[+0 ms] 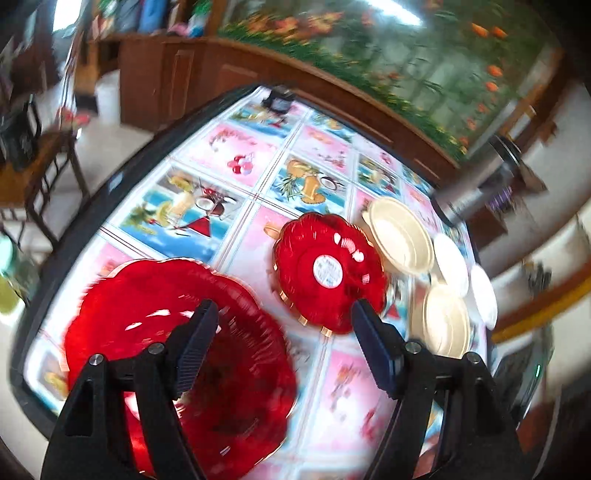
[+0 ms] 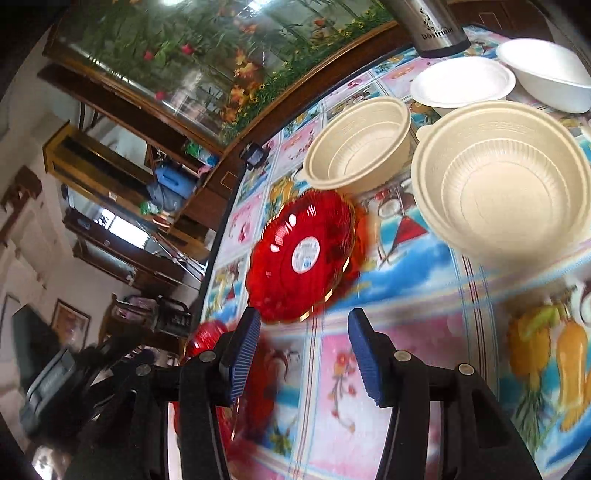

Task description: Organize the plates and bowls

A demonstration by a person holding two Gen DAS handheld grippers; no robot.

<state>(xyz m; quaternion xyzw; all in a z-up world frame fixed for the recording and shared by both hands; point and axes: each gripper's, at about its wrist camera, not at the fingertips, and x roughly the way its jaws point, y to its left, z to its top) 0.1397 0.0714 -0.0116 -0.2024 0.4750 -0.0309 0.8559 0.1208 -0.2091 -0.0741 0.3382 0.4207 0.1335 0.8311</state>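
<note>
Both my grippers, left (image 1: 284, 347) and right (image 2: 303, 354), have fingers spread, pinching nothing. Small red plate (image 2: 301, 254) lies on the counter (image 2: 424, 332) just ahead of the right fingers, the nearer pair; large red plate (image 1: 177, 347) under the left.

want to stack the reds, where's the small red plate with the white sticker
In both wrist views the small red scalloped plastic plate lies on the patterned tablecloth, just beside the nearer beige ribbed bowl.

Bright daylight fills both fisheye views, with white glare on the aquarium glass (image 1: 402, 14) at twelve o'clock. Motion blur smears the large red plate (image 1: 155, 332) and tablecloth (image 2: 480, 295); edges bend strongly, perhaps hiding corner detail.
</note>
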